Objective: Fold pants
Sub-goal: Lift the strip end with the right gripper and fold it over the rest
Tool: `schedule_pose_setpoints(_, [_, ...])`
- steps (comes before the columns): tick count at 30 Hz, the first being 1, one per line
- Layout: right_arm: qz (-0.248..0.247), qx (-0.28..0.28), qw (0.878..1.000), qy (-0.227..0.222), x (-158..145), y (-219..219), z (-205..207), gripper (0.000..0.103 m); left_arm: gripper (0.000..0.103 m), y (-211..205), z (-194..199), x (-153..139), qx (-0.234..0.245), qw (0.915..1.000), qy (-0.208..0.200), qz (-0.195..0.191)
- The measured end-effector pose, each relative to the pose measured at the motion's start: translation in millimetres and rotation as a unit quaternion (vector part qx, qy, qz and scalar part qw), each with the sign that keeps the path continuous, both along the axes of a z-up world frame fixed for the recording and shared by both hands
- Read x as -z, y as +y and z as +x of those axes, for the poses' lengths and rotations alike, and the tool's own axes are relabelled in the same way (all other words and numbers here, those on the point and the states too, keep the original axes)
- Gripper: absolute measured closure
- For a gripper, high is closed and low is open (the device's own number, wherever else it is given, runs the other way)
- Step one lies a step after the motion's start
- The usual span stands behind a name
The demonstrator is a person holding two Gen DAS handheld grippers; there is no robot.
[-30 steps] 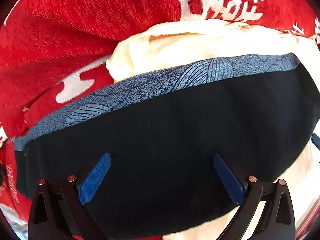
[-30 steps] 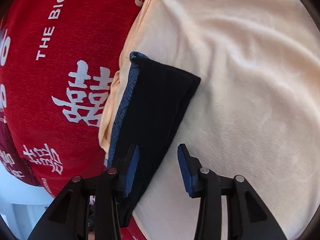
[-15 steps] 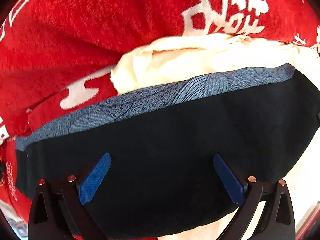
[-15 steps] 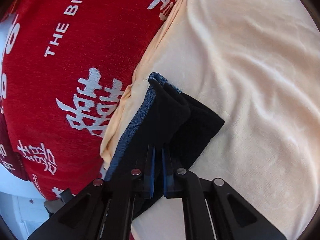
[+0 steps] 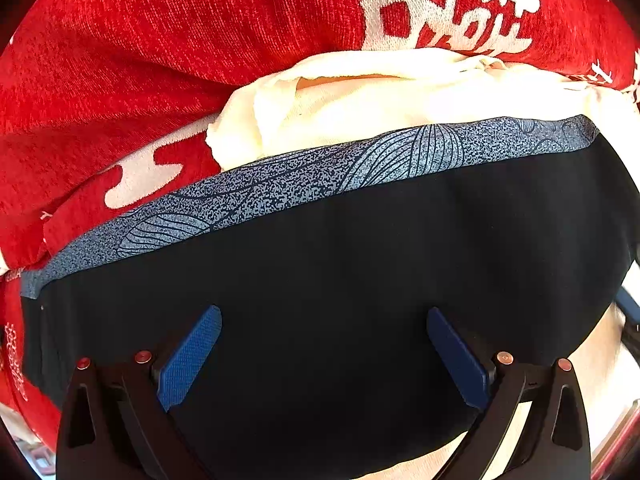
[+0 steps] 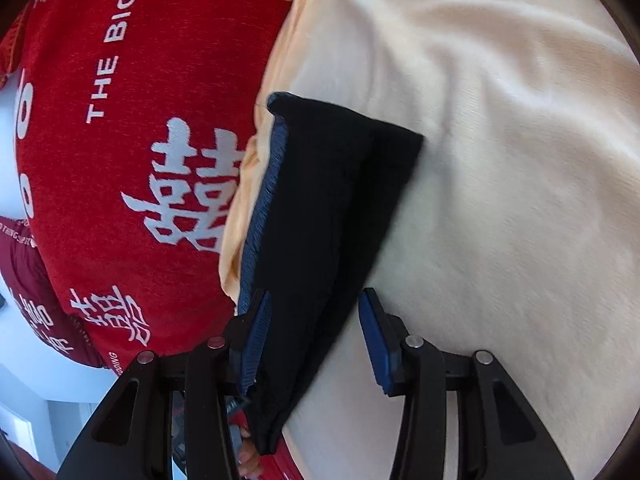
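The dark navy pants (image 5: 340,264) lie folded flat, with their speckled blue waistband (image 5: 320,176) along the far edge. My left gripper (image 5: 324,312) hovers wide open over the dark cloth with nothing pinched. In the right wrist view the pants (image 6: 332,184) appear as a narrow folded stack. My right gripper (image 6: 316,295) is open astride the stack's near end. Its left finger is beside the blue waistband edge (image 6: 264,208) and its right finger stands over the cream cloth.
The pants rest on a cream blanket (image 6: 500,160), whose rumpled edge (image 5: 360,96) shows beyond the waistband. Beneath it spreads a red cover with white characters (image 6: 140,160) (image 5: 160,40). White floor or wall shows past the red cover at lower left (image 6: 32,360).
The right gripper shut on the end of the pants and lifted it half a second ago; it has now opened and the stack lies flat again. The left gripper stayed open, shifting slightly.
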State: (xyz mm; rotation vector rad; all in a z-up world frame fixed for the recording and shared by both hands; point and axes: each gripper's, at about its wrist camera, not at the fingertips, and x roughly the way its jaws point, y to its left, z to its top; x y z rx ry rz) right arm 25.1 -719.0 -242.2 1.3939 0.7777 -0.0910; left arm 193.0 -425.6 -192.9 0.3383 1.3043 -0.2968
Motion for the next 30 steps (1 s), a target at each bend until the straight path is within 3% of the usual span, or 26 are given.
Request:
schedule_pose_setpoints(5, [-0.016, -0.008, 1.0, -0.009, 0, -9, 36, 0.055, 0.0, 6, -3, 3, 0.0, 0.9999, 0.008, -0.006])
schedule_pose_setpoints(7, [0.004, 0.004, 1.0, -0.002, 2, -14, 41, 0.084, 0.012, 11, 1, -6, -0.009, 0.9999, 0.011, -0.001])
schedule_pose_setpoints(8, [0.017, 0.012, 1.0, -0.011, 2, -15, 39, 0.089, 0.027, 10, 0, -15, -0.01, 0.9999, 0.007, -0.01])
schedule_pose_setpoints(12, [-0.003, -0.004, 0.999, -0.043, -30, -6, 35, 0.089, 0.029, 0, -6, -28, 0.022, 0.9993, -0.024, -0.016])
schedule_pose_setpoints(15, [-0.029, -0.027, 0.998, -0.055, -57, 7, 37, 0.089, 0.028, -20, -8, -1, 0.029, 0.9994, 0.006, -0.016])
schedule_pose_setpoints(16, [-0.046, -0.037, 0.997, -0.053, -66, 13, 40, 0.089, 0.028, -25, -13, -1, 0.033, 0.999, -0.024, -0.015])
schedule_pose_setpoints(18, [-0.078, -0.057, 0.994, -0.052, -85, 25, 46, 0.089, 0.029, -38, -26, -2, 0.088, 0.9933, -0.072, 0.017])
schedule_pose_setpoints(20, [-0.108, -0.071, 0.99, -0.048, -100, 37, 53, 0.089, 0.029, -35, -23, -4, 0.1, 0.9928, -0.065, 0.006])
schedule_pose_setpoints(22, [-0.143, -0.088, 0.985, -0.043, -120, 55, 64, 0.089, 0.028, -15, -6, -8, 0.056, 0.9975, -0.004, -0.042])
schedule_pose_setpoints(24, [-0.18, -0.115, 0.976, -0.037, -144, 77, 72, 0.089, 0.028, 7, 6, -14, 0.019, 0.9974, 0.026, -0.065])
schedule_pose_setpoints(26, [-0.217, -0.144, 0.965, -0.036, -164, 102, 81, 0.089, 0.028, 40, 6, -32, -0.002, 0.998, -0.005, -0.063])
schedule_pose_setpoints(29, [-0.279, -0.211, 0.936, -0.027, -186, 165, 104, 0.089, 0.015, 99, 5, -56, -0.027, 0.9972, -0.031, -0.063])
schedule_pose_setpoints(30, [-0.292, -0.226, 0.929, -0.022, -187, 180, 110, 0.089, 0.015, 120, 6, -61, -0.037, 0.9969, -0.033, -0.062])
